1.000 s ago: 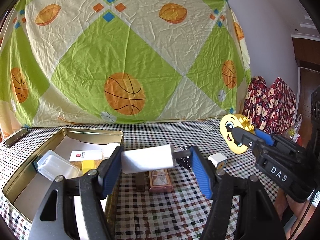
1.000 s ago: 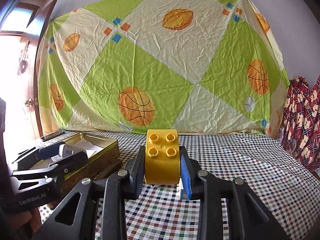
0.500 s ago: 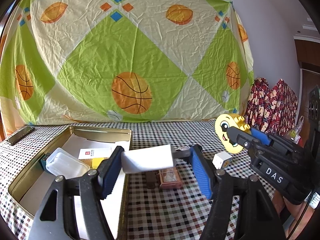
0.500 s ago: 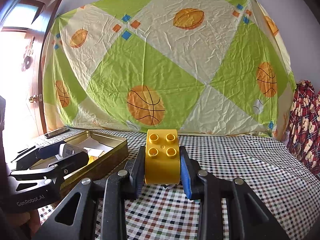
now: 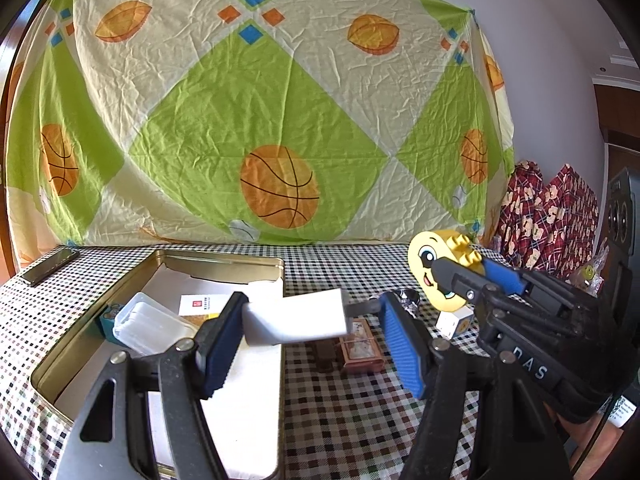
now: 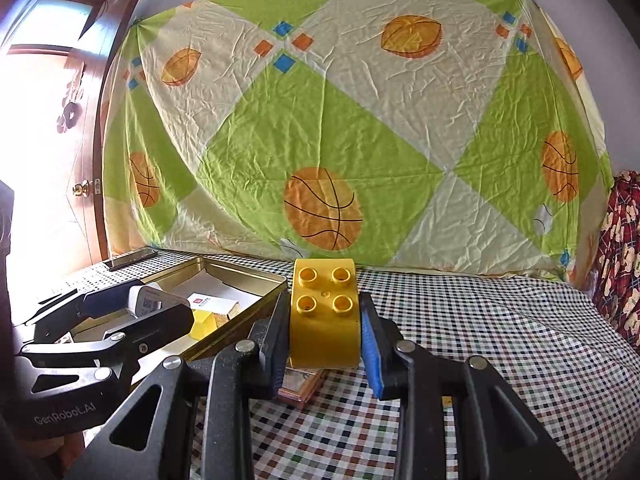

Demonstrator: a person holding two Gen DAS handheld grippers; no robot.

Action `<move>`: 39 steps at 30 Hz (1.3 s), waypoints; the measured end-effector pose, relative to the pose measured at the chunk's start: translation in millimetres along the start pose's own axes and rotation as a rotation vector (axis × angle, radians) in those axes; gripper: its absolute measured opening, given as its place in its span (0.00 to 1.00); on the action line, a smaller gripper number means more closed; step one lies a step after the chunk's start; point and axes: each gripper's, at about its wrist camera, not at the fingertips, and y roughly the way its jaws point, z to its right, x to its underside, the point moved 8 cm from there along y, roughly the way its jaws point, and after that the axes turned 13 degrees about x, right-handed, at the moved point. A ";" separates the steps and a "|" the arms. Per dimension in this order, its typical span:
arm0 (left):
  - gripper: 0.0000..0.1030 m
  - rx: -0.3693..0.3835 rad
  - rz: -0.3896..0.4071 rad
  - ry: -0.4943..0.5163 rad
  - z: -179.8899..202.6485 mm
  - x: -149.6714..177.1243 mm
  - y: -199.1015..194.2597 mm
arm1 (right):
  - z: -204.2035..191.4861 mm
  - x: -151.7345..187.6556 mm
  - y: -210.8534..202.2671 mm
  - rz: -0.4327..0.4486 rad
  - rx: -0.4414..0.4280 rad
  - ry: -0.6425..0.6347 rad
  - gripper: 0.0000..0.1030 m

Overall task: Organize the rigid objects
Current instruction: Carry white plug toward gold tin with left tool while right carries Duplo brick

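Yellow block [image 6: 324,316] sits pinched in the right gripper [image 6: 325,340] — left gripper [image 5: 312,340] clamps a white box [image 5: 296,316].

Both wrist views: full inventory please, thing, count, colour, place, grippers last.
tin tray: 1, gold, table left
clear plastic box: 1, transparent, inside tray
white card: 1, red mark, inside tray
white block: 1, held over tray's right edge
yellow brick: 1, four studs, cartoon face, held above table
small cube: 1, white, on table under brick
brown box: 1, on table, centre
phone: 1, dark, far left
checkered cloth: 1, covers table
basketball sheet: 1, green and cream, backdrop
left gripper: shut on white block
right gripper: shut on yellow brick
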 end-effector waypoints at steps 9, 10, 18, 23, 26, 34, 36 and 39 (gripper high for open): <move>0.65 -0.018 0.004 -0.007 -13.5 -0.7 -7.1 | -15.7 -1.3 1.4 -0.006 -0.027 -0.016 0.33; 0.65 -0.021 0.005 -0.006 -14.5 -0.8 -8.0 | -17.5 -1.3 1.3 -0.005 -0.030 -0.017 0.33; 0.65 -0.039 0.002 -0.014 -28.5 -0.5 -12.8 | -35.6 -2.2 1.3 -0.002 -0.053 -0.036 0.33; 0.65 -0.046 0.006 -0.026 -36.4 -0.6 -17.3 | -45.1 -2.8 2.2 -0.001 -0.065 -0.045 0.33; 0.65 -0.044 0.006 -0.032 -39.6 -1.0 -19.4 | -51.6 -3.2 2.6 -0.001 -0.074 -0.051 0.33; 0.65 -0.050 0.013 -0.047 -49.9 -2.2 -26.9 | -69.5 -4.1 2.7 0.001 -0.098 -0.070 0.33; 0.65 -0.060 0.017 -0.037 -52.1 -2.7 -29.5 | -72.6 -4.2 2.3 0.003 -0.102 -0.074 0.33; 0.65 -0.060 0.011 -0.055 -59.2 -1.4 -30.9 | -77.6 -4.1 3.0 0.001 -0.109 -0.078 0.33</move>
